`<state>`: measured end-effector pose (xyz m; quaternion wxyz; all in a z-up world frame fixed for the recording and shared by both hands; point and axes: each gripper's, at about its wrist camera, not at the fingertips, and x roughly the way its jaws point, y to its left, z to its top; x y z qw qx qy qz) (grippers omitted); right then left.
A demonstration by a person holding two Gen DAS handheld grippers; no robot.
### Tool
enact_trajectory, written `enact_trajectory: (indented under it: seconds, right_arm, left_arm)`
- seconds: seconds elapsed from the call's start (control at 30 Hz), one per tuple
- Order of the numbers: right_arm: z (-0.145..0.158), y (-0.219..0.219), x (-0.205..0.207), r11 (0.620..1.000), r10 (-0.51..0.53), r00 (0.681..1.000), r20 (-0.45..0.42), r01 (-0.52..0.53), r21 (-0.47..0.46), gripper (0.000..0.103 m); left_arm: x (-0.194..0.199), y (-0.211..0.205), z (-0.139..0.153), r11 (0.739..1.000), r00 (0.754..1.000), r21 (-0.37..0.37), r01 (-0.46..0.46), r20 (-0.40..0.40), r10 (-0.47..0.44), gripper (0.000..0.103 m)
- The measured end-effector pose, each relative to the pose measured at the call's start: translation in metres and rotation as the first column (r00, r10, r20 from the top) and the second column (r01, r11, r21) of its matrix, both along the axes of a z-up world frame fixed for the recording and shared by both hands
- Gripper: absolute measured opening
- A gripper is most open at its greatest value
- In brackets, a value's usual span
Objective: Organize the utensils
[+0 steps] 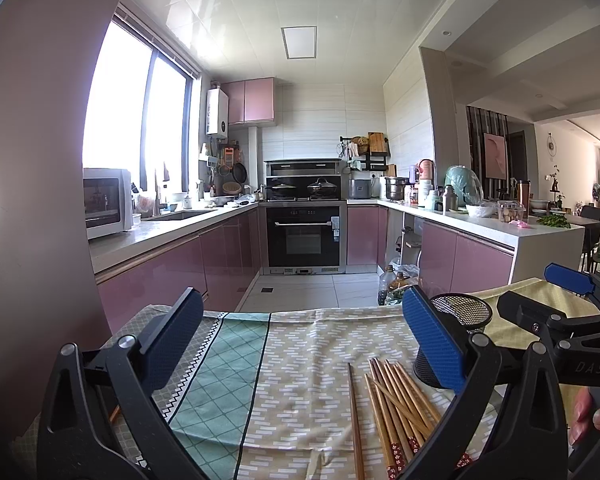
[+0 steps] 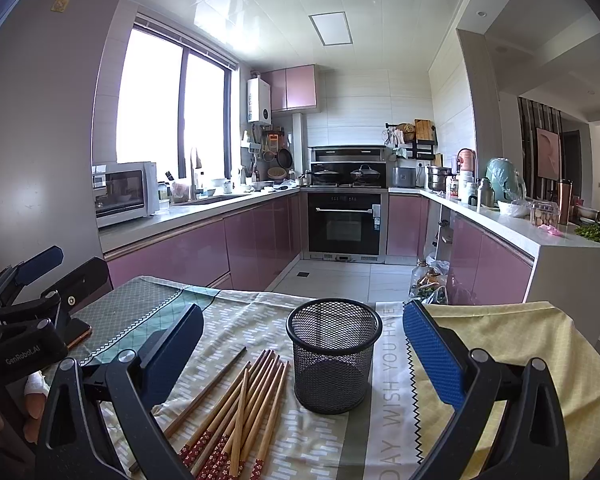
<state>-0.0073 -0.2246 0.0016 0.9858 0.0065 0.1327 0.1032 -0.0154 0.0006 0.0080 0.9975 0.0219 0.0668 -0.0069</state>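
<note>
1. Chopsticks [image 2: 236,408]: a loose bundle lying flat on the tablecloth [image 2: 324,440], red patterned ends toward the camera, tips fanning away. One darker stick [image 2: 208,388] lies apart on the left of the bundle, angled. In the left wrist view the same bundle [image 1: 400,404] sits low and right of centre.
2. Mesh cup [image 2: 334,356]: black wire, upright, just right of the chopstick tips, near but contact cannot be told. Nothing visible inside it. In the left view the cup [image 1: 460,312] is half hidden behind the left gripper's right finger.
3. Cloths: patterned beige-and-white cloth under the chopsticks, teal diamond strip [image 1: 216,380] to the left, a yellow cloth [image 2: 512,344] to the right, and a printed strip with lettering under the cup's right edge.
4. A phone-like flat object [image 2: 78,334] lies on the far left of the table, partly covered by the left gripper.
5. Right gripper [image 2: 304,356]: jaws spread wide, holding nothing, raised above the table; the cup and the chopstick tips fall between its fingers in view.
6. Left gripper [image 1: 300,344]: jaws spread wide, empty, level with the table's near half, chopsticks below and inside its right finger.
7. Fingers [image 1: 592,416] of a hand show at the right gripper's handle.
8. Beyond: kitchen with pink cabinets, oven [image 2: 344,224] centre.
</note>
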Motion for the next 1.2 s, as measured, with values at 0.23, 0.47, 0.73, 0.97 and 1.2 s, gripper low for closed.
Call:
enact_trajectory:
  seconds: [0.23, 0.47, 0.73, 0.97, 1.2]
  right_arm:
    - [0.0001, 0.0011, 0.0002, 1.000, 0.000, 1.000, 0.000, 0.000, 0.001, 0.097]
    - [0.0005, 0.0009, -0.0006, 1.000, 0.002, 1.000, 0.000, -0.002, 0.000, 0.097]
    - [0.0017, 0.0028, -0.0008, 1.000, 0.006, 1.000, 0.004, -0.006, -0.002, 0.097]
    - [0.0015, 0.0024, -0.0009, 1.000, 0.007, 1.000, 0.003, -0.007, -0.001, 0.097]
    - [0.0017, 0.0027, -0.0001, 1.000, 0.008, 1.000, 0.000, -0.008, 0.000, 0.097]
  left_arm:
    - [0.0000, -0.0002, 0.0000, 1.000, 1.000, 0.000, 0.000, 0.001, 0.000, 0.098]
    - [0.0001, -0.0001, 0.0000, 1.000, 1.000, 0.000, 0.000, 0.000, 0.000, 0.098]
    - [-0.0002, 0.0000, -0.0004, 1.000, 1.000, -0.001, 0.000, 0.000, 0.000, 0.098]
    - [0.0005, 0.0004, -0.0021, 1.000, 1.000, -0.001, 0.001, -0.001, -0.001, 0.098]
    - [0.0031, -0.0016, -0.0042, 1.000, 1.000, -0.002, 0.003, -0.009, -0.003, 0.098]
